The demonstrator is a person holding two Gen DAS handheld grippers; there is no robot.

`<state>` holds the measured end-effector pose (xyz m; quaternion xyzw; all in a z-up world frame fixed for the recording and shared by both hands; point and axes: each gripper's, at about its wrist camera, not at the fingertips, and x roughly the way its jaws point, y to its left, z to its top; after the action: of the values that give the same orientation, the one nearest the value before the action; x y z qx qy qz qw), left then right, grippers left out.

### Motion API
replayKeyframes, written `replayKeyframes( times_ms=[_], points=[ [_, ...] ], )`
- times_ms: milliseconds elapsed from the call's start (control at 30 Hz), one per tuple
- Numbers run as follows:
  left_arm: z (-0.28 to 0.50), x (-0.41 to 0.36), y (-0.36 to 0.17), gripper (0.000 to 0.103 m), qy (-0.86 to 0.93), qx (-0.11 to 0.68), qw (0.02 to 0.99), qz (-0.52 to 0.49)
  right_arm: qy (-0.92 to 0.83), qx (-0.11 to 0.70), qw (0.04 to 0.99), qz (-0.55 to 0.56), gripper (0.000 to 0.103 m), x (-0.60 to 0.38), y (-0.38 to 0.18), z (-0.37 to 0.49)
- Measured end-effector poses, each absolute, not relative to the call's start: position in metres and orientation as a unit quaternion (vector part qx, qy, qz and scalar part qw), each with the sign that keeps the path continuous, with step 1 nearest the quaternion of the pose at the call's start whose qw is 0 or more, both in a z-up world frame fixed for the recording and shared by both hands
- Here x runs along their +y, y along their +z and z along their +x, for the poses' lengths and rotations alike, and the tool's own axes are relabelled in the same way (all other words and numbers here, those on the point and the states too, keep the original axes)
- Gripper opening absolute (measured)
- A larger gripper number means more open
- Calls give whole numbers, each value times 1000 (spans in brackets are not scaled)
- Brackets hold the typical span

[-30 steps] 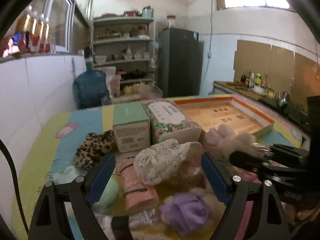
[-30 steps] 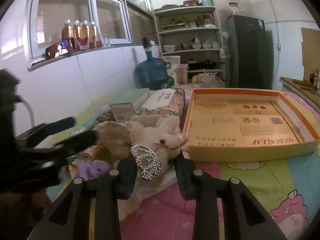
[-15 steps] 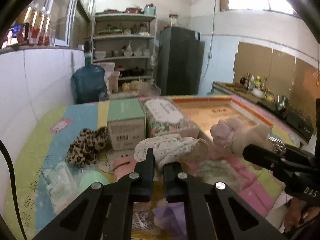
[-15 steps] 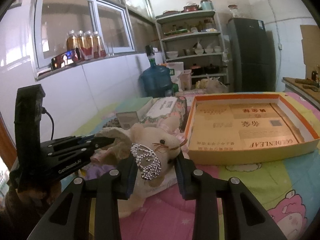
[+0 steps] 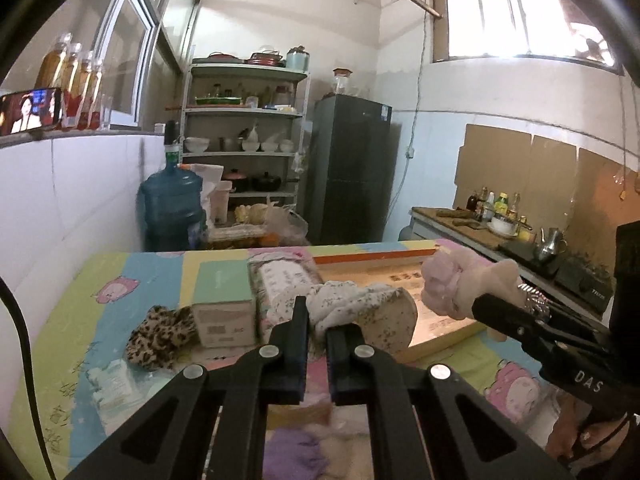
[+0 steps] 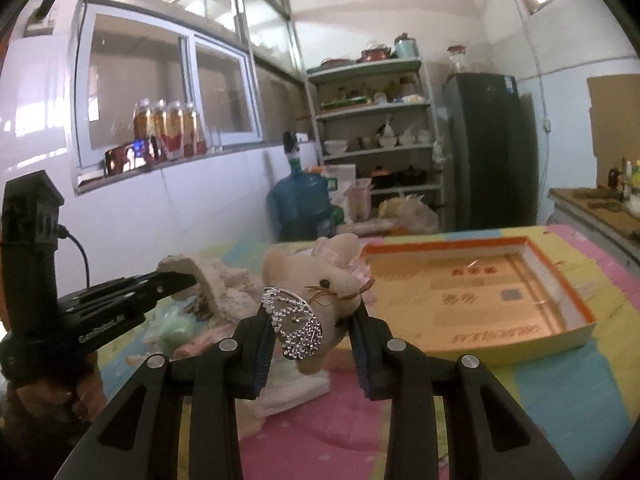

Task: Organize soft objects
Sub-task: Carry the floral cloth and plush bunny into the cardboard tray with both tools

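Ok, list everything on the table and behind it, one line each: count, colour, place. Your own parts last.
plush rabbit: one, beige, in right hand-held gripper, above the table
speckled cloth: one, white, in left hand-held gripper
tray: one, orange-rimmed, right side of table, nothing in it
leopard scrunchie: one, brown, left of the green box
green box: one, mint top, mid table
tissue pack: one, floral, beside the green box
water jug: one, blue, on the floor by the wall
shelf: one, grey, back wall
fridge: one, dark, right of shelf
left hand-held gripper: black, shut
right hand-held gripper: black, shut
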<state>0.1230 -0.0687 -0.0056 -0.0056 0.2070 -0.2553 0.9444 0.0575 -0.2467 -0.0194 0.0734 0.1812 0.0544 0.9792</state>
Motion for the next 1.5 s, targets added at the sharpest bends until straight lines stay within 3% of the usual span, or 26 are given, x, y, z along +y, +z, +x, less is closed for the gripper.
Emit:
replayKeyframes(
  times_ms=[667,1500],
  points=[
    [122,-174,7,8,-284,198,938,1,-22,164,984,67,35,-344,-4,43],
    [196,-289,-46,8,-256,271,928,-16,-28,246,961,126,35,-456,-55,116]
  ],
)
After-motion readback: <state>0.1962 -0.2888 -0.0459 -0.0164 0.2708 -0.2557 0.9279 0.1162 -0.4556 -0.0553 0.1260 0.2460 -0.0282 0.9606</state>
